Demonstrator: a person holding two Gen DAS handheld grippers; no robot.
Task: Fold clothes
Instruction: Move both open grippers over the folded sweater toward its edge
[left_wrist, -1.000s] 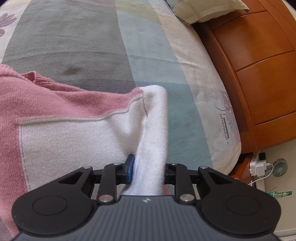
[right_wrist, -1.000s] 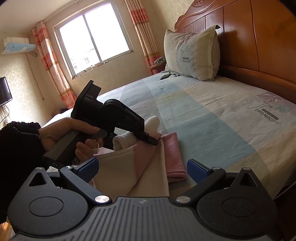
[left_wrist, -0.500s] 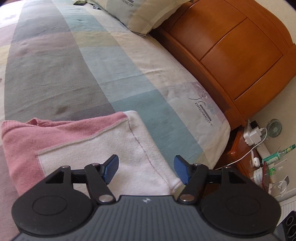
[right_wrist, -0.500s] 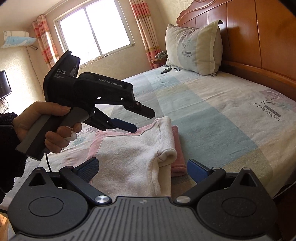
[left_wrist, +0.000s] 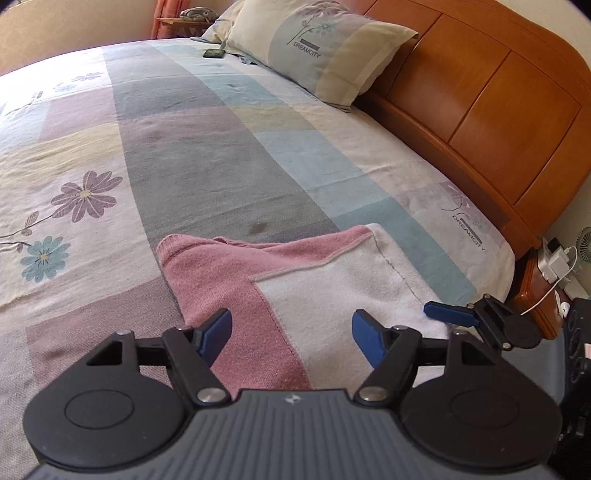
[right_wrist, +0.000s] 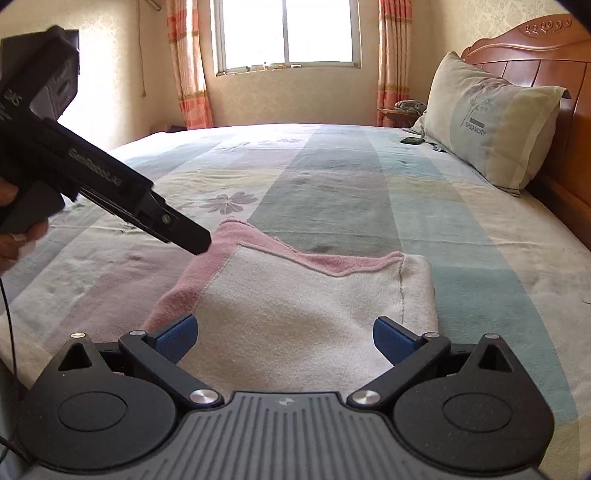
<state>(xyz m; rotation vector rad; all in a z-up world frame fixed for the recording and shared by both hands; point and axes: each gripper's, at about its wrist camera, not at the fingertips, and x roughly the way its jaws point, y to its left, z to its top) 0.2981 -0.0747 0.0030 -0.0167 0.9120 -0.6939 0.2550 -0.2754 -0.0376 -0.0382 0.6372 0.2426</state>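
A pink and white knitted garment (left_wrist: 295, 280) lies folded flat on the bed near its front edge; it also shows in the right wrist view (right_wrist: 295, 306). My left gripper (left_wrist: 291, 332) is open and empty, held just above the garment's near part. My right gripper (right_wrist: 282, 334) is open and empty over the garment's near edge. One blue fingertip (left_wrist: 448, 314) of the right gripper shows at the right of the left wrist view. The left gripper's black body (right_wrist: 110, 188) crosses the left of the right wrist view above the garment.
The bed (left_wrist: 207, 155) has a patchwork floral sheet. A pillow (left_wrist: 317, 48) leans on the wooden headboard (left_wrist: 498, 110). A small dark object (left_wrist: 213, 54) lies near the pillow. A nightstand (left_wrist: 543, 284) with chargers and cables stands at the right of the bed. A window (right_wrist: 286, 33) is beyond.
My left gripper let go of the white fold of the garment, opened and drew back and up. The garment now lies flat. My right gripper moved over the garment's near edge.
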